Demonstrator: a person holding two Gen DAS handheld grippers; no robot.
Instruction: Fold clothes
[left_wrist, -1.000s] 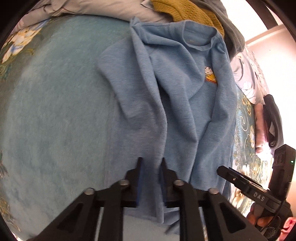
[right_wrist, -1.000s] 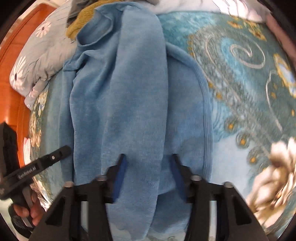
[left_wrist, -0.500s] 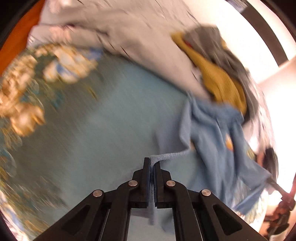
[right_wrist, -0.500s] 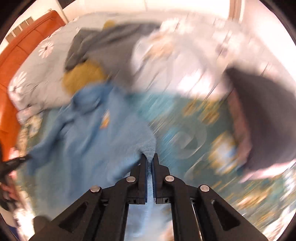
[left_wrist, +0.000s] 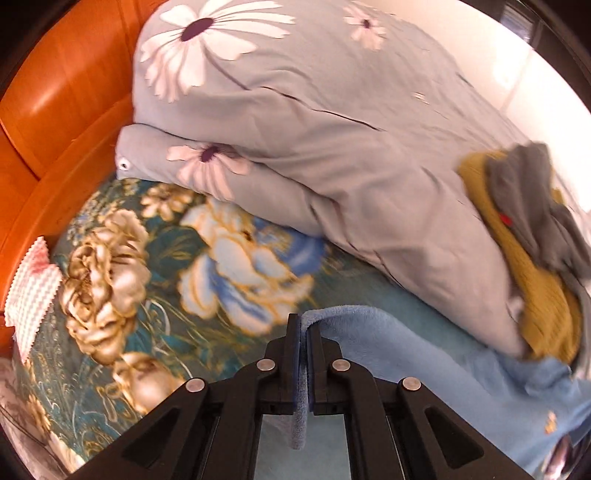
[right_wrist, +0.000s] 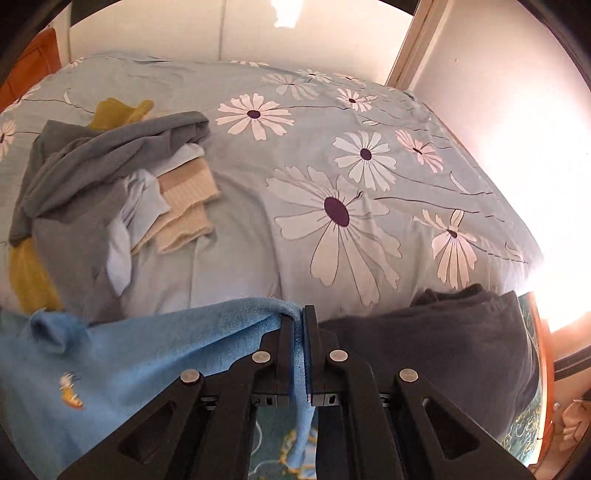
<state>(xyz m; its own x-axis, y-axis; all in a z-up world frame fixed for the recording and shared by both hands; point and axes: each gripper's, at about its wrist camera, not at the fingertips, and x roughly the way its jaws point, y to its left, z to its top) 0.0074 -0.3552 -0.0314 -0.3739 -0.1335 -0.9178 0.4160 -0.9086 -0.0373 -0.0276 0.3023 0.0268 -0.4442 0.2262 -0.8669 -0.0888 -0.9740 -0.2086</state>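
Note:
A light blue shirt (left_wrist: 424, 365) with a small cartoon print lies on the bed, its lower edge lifted. My left gripper (left_wrist: 303, 325) is shut on one corner of that edge, the cloth pinched between the pads. My right gripper (right_wrist: 299, 317) is shut on the other corner of the shirt (right_wrist: 140, 354), which stretches off to the left of it. The print (right_wrist: 70, 391) faces up. Both grippers hold the edge above the bed, toward the shirt's collar end.
A grey floral duvet (left_wrist: 314, 129) is bunched behind the shirt. A yellow garment (left_wrist: 532, 288) and a grey one (right_wrist: 81, 177) lie piled on it, with cream folded cloth (right_wrist: 184, 206). A dark folded garment (right_wrist: 443, 339) lies right. An orange wooden headboard (left_wrist: 59, 96) stands left.
Both grippers closed on the shirt's lower edge, then lifted and carried it forward toward the collar. The views swung from looking down at the shirt to looking across the bed.

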